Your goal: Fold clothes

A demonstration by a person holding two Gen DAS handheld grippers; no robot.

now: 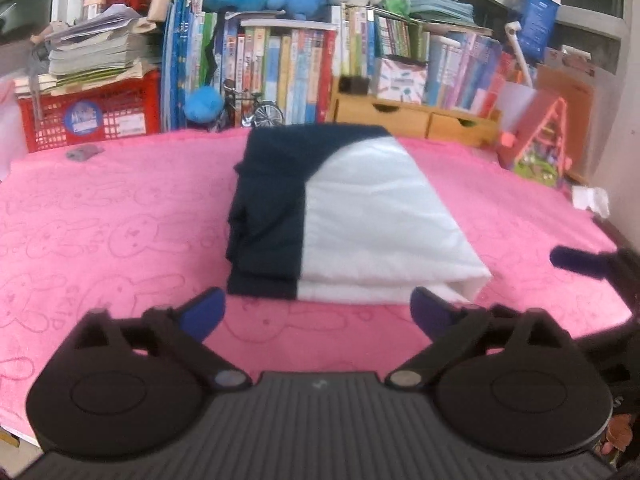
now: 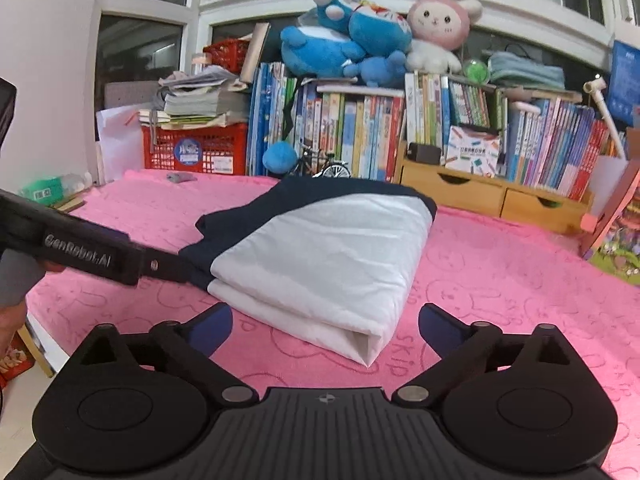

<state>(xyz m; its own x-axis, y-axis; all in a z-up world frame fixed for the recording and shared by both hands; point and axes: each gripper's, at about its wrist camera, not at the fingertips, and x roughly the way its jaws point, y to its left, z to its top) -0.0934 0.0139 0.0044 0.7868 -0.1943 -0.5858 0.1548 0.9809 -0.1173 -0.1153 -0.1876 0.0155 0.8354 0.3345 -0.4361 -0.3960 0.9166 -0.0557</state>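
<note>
Folded navy-and-white garment (image 1: 352,216) is lying centre frame on the pink bunny-print towel (image 1: 120,220), navy part to the left, white part on top right, layered fold edge facing the camera. In the right wrist view the same garment (image 2: 328,256) is sitting mid frame, its white folded corner pointing toward the lower centre.

Left gripper (image 1: 318,312) is sitting at lower centre with its jaws spread wide, nothing between them, blue fingertips (image 1: 204,310) just short of the garment's near edge. Right gripper (image 2: 326,326) is likewise standing wide open and empty, the white corner lying just ahead between its fingers without contact.

Behind the towel: a row of books (image 1: 280,76) across the upper frame, blue plush toys (image 2: 340,44) and a pink-hooded bunny plush (image 2: 438,28) on top, red plastic crate (image 1: 92,108) upper left, wooden drawer box (image 1: 416,118) right of centre, miniature bicycle (image 1: 256,110) in front of the books.
</note>
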